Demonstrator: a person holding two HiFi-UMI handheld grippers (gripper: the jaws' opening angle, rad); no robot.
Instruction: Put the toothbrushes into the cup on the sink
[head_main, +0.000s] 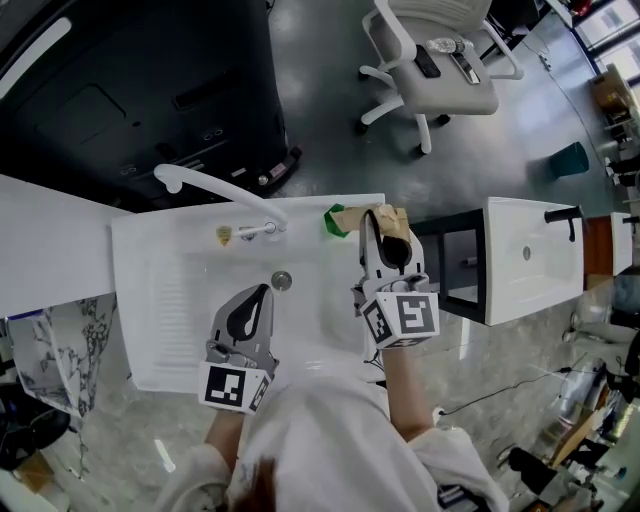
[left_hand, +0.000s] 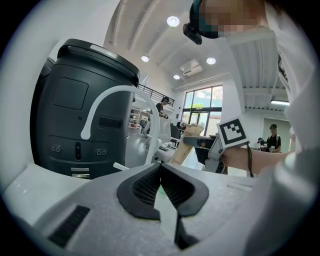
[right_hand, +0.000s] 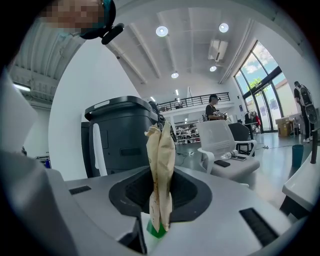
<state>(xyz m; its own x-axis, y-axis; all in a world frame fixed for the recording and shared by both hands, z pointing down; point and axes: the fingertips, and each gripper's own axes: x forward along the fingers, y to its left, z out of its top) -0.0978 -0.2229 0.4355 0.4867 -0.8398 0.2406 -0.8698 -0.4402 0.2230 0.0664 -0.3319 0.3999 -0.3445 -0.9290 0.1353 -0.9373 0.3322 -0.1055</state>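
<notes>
**Item 1. Left gripper** (head_main: 262, 295): over the middle of the basin of the white moulded sink (head_main: 150, 300), pointing toward the back rim. Its fingers (left_hand: 145, 187) are pressed together with nothing between them.

**Item 2. White curved faucet** (head_main: 215, 185): at the back rim, left of centre, with its spout arching to the left.

**Item 3. Small green object** (head_main: 333, 221): on the back rim near the right back corner. It is probably the cup, but too little of it shows to be sure.

**Item 4. Tan paper-wrapped toothbrush pack** (right_hand: 161, 165): pinched in the right gripper. Its long axis runs across the fingers. The crumpled end is up and the lower end slants down and left, reaching the green object. Whether that end is inside it or only beside it cannot be told.

**Item 5. Right gripper** (head_main: 385, 225): at the right back corner of the sink, its fingers clamped on the pack.

**Note:** the right gripper is far nearer the green object than the left. If that object is the cup, the coming move depends on getting the pack's low end over its mouth, which lies just left of the fingers.
</notes>
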